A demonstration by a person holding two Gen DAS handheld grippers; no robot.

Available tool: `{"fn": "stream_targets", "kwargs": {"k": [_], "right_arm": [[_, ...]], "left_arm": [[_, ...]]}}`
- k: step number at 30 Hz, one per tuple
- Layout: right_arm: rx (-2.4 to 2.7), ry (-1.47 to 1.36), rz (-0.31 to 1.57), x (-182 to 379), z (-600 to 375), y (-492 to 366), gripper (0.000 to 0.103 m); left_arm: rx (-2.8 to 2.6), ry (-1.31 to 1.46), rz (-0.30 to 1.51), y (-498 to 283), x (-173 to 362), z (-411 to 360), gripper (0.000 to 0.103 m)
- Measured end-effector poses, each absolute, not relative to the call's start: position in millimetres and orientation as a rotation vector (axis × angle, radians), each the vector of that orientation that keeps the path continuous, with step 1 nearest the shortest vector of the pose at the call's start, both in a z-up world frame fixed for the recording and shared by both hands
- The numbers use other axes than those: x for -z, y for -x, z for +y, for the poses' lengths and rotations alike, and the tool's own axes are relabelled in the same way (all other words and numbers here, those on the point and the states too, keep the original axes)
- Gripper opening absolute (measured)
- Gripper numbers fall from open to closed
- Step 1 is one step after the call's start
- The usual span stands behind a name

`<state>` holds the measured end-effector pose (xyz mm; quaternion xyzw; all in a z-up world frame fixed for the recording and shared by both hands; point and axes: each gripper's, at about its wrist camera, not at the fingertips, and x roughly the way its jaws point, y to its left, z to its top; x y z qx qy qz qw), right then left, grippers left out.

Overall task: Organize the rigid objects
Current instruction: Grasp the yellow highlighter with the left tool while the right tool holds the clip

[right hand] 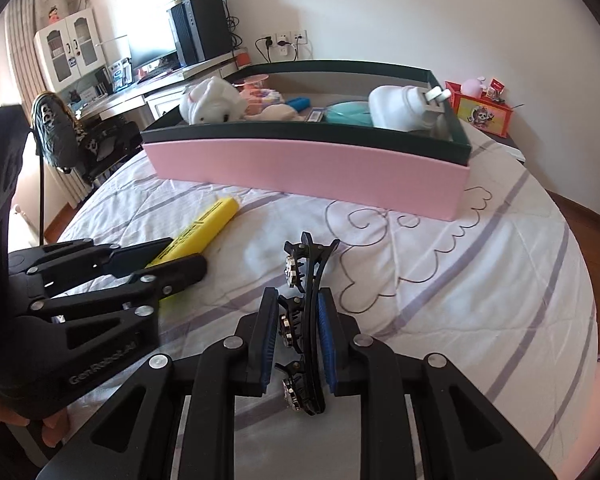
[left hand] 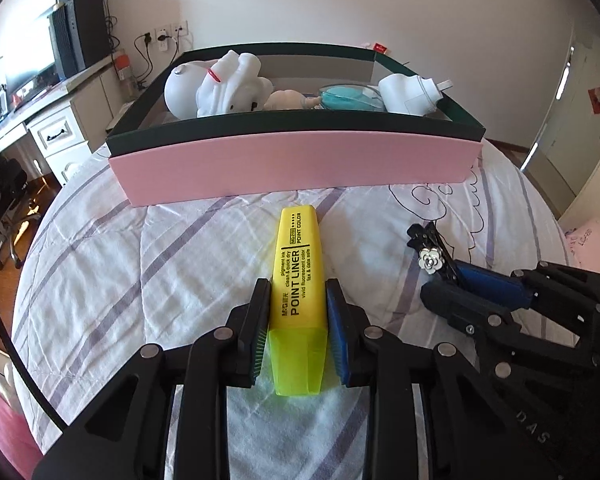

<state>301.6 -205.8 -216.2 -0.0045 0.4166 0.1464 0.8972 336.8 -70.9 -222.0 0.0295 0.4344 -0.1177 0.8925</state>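
1. Several things are already lodged in the pink box (left hand: 296, 168) at the 12 o'clock side of the bed (left hand: 100, 264): a white figurine (left hand: 216, 84), a small doll (left hand: 286, 100), a teal dish (left hand: 350, 98) and a white bottle (left hand: 412, 94).
2. Two items are judged to be left outside, both on the bedspread just short of the box.
3. The yellow highlighter (left hand: 298, 280) lies lengthwise toward 12 o'clock, and the left gripper (left hand: 298, 336) is clamped on its barrel near the cap, both fingers (left hand: 260, 320) pressed against its sides.
4. The black hair clip (right hand: 308, 320), set with small flower studs, is pinched narrowly on edge by the right gripper (right hand: 298, 340) at about 3 o'clock of the highlighter.
5. Neither item is seen lifted clear; carrying them over the box wall remains to be done.
6. The box floor is hidden by its near wall, so free room inside cannot be judged.
7. Small coloured items at the box's far side are too indistinct to name, and the clip's lower edge is hidden between the fingers.
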Motion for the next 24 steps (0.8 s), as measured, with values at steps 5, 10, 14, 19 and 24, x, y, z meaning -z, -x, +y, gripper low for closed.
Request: {"fn": "stream_targets", "kwargs": {"k": [5,10,14,19,24], "right_arm": [[-0.299,0.017,0.875,219,-199,-305,0.02],[-0.288,0.028,0.87,220,-195,-304,0.02],[-0.283,0.014,0.833,215,-197,-298,0.02],[-0.276,-0.003,0.806,209,-198,-291,0.02],[-0.296,-0.022,0.8,205,-195,-286,0.02]], "left_arm": [[0.213,-0.113,0.891,-342,225,-82,0.033],[0.187,-0.122,0.865,-335,221,-81,0.026],[0.161,-0.132,0.831,-325,215,-79,0.026],[0.143,-0.15,0.789,-313,204,-74,0.026],[0.148,-0.137,0.756,-300,192,-68,0.026]]}}
